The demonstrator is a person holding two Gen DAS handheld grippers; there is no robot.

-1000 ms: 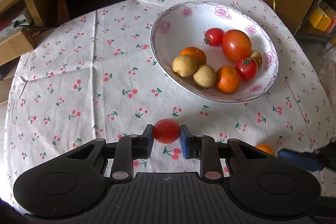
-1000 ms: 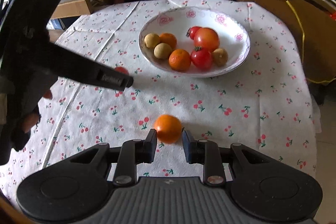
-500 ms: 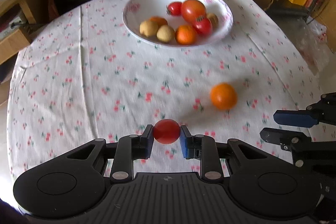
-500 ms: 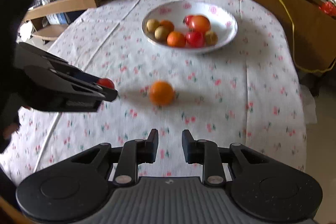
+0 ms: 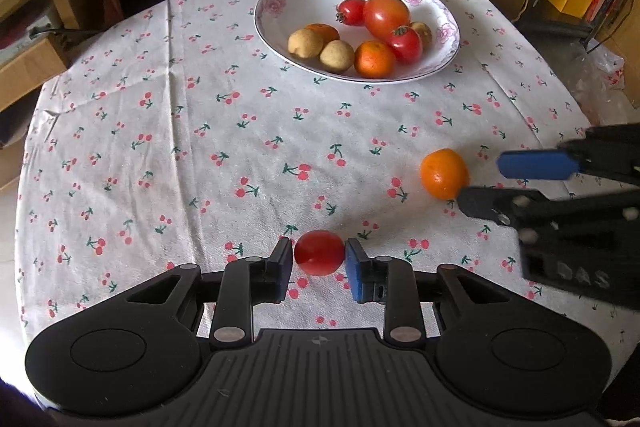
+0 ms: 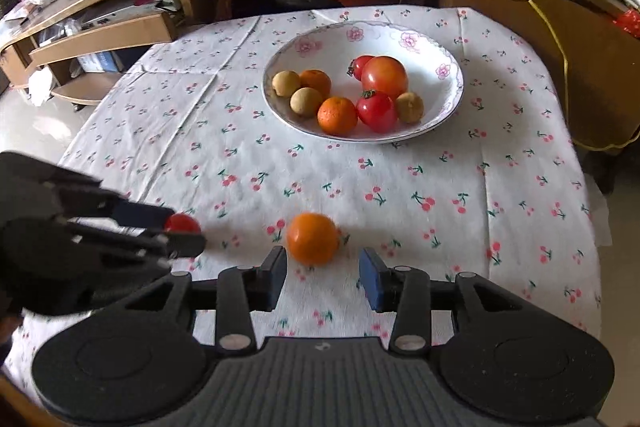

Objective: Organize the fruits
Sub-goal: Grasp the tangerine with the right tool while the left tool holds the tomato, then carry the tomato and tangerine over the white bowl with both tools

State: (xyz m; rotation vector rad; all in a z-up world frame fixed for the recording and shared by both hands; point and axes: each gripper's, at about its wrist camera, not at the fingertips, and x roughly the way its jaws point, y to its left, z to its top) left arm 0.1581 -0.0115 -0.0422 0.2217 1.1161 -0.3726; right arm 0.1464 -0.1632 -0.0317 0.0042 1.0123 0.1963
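At the bottom centre of the left wrist view, the left gripper [image 5: 319, 259] has its jaws closed on a small red tomato [image 5: 319, 252], pinched between the black pad and the blue pad above the cherry-print tablecloth [image 5: 160, 155]. In the right wrist view the same tomato shows at centre left, at the tips of the left gripper's fingers.

At the bottom centre of the right wrist view, the right gripper [image 6: 323, 269] has its jaws spread apart, holding nothing. A loose orange [image 6: 313, 238] lies on the cloth just beyond the fingertips, nearer the left finger; whether it touches that finger is unclear. In the left wrist view this orange sits at centre right, at the tips of the right gripper's fingers.

Farther up, in the upper centre of both views, a white floral bowl [image 5: 280, 1] stands on the cloth. It holds two oranges, three tomatoes (one large) and three small tan fruits, clustered together.
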